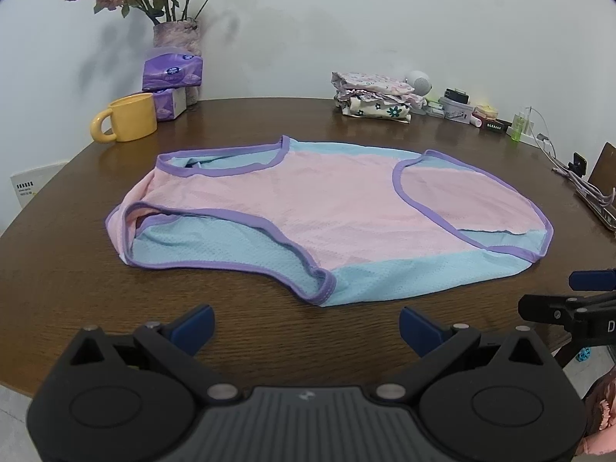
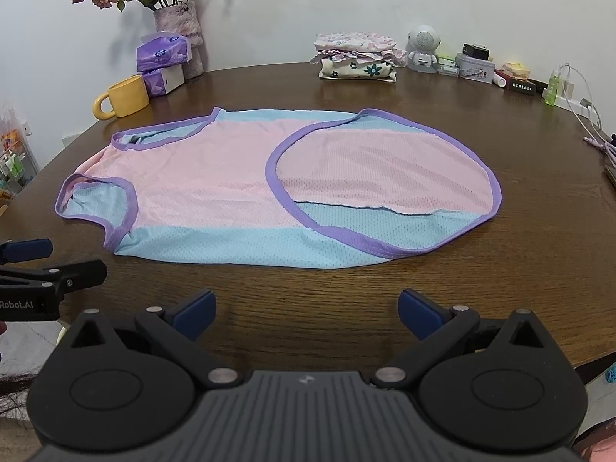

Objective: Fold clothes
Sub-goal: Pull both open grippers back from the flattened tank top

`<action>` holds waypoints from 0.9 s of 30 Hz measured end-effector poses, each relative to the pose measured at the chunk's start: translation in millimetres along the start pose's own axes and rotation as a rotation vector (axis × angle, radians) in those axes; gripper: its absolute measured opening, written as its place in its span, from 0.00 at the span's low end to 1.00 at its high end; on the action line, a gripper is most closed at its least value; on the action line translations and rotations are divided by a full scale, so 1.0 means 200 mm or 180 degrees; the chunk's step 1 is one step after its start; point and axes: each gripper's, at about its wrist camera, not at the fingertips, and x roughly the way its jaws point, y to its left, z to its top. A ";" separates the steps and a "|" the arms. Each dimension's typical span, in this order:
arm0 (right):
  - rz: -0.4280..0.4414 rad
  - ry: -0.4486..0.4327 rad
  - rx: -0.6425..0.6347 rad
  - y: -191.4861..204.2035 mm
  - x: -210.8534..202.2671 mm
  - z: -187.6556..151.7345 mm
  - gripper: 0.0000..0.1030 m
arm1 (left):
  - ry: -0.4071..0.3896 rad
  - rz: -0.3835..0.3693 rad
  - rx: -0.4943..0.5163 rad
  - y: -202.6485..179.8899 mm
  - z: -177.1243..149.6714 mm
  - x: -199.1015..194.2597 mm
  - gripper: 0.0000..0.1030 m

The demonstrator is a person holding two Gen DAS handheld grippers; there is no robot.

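Upper left of both views: 1 vase of dried pink roses (image 1: 175, 34), set against the wall. Just below it, 2 purple tissue packs (image 2: 161, 54), one stacked on the other. Beside these, left of centre, 1 yellow ceramic mug (image 1: 129, 117), handle turned to the left. All 3 stand at the far rim of the dark brown wooden table (image 2: 308, 296), probably to leave the middle free for folding.

Centre of both views: 1 sleeveless mesh garment in pink and pale blue with purple binding (image 1: 331, 211), laid flat and spread wide, long axis running left to right. Armhole openings lie toward the left; the large bound opening lies at the right end. It appears smoothed out and not yet folded, so the task seems to be at its first fold.

Upper centre-right: 1 small stack of folded floral clothes (image 2: 356, 59) at the far edge, likely finished pieces set aside. To its right, 1 small white round-headed gadget (image 2: 422, 48), then assorted small boxes, bottles and cables along the right rim.

Lower frame, left-wrist view: left gripper (image 1: 307, 325), blue-padded jaws spread wide, gripping nothing, over bare table just short of the garment's near hem.

Lower frame, right-wrist view: right gripper (image 2: 307, 313), jaws likewise spread wide, empty, near the blue hem without touching it.
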 end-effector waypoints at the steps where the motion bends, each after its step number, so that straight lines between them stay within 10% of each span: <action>1: -0.0002 -0.0007 0.0000 0.00 0.00 0.00 1.00 | -0.0003 0.0002 0.0003 0.00 0.00 0.00 0.99; 27: 0.0006 -0.0023 0.0032 -0.02 0.00 -0.01 1.00 | -0.0022 0.0049 -0.0013 0.01 0.00 -0.01 1.00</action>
